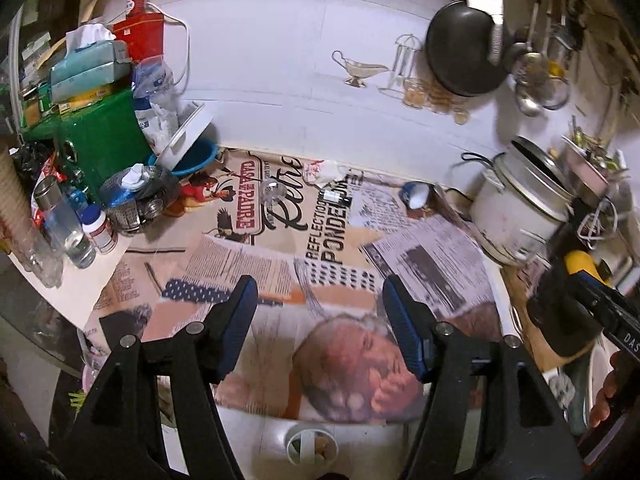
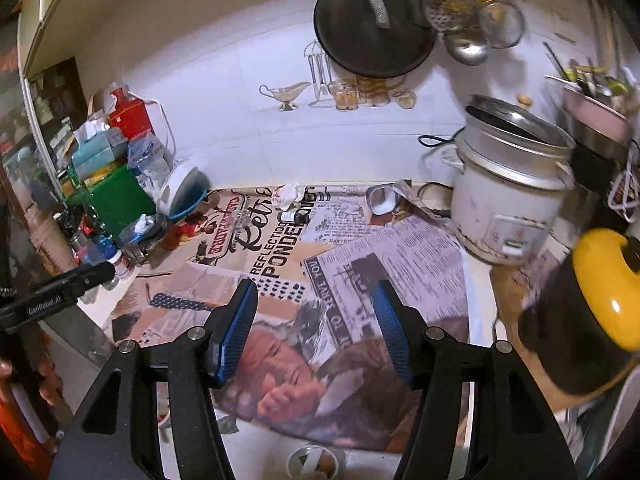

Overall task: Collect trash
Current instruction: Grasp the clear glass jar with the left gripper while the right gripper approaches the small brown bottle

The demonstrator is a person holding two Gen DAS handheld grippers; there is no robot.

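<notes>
Nearest the lens in each wrist view stand two black fingers with ribbed blue pads: the left gripper (image 1: pixel 318 300) and the right gripper (image 2: pixel 316 304), both hovering above the counter with jaws parted to a middling gap and nothing between them; the left jaws are still widening by small steps. Below them lies a newspaper-print covering (image 1: pixel 280 248) spread over the counter, and at the counter's near edge a small white cup (image 1: pixel 310 446) shows just past the covering. The trash sits toward the far edge, near the tiled wall (image 1: pixel 280 40): a crumpled white paper wad (image 1: pixel 326 170), with a small dark bottle (image 1: pixel 336 196) lying just in front of it and a clear rounded plastic piece (image 1: pixel 272 192) to its left. A blue-and-white cup (image 1: pixel 416 196) lies tipped on its side further right. At the right end stands a white rice cooker (image 2: pixel 508 196) with its lid ajar; a black pan (image 2: pixel 372 24) and ladles (image 2: pixel 460 12) hang on the wall above. The left end holds a green box (image 1: pixel 104 136), a tissue pack (image 1: pixel 90 64), and bottles (image 1: pixel 76 232). A yellow-capped dark jar (image 2: pixel 588 316) stands near the right edge.
</notes>
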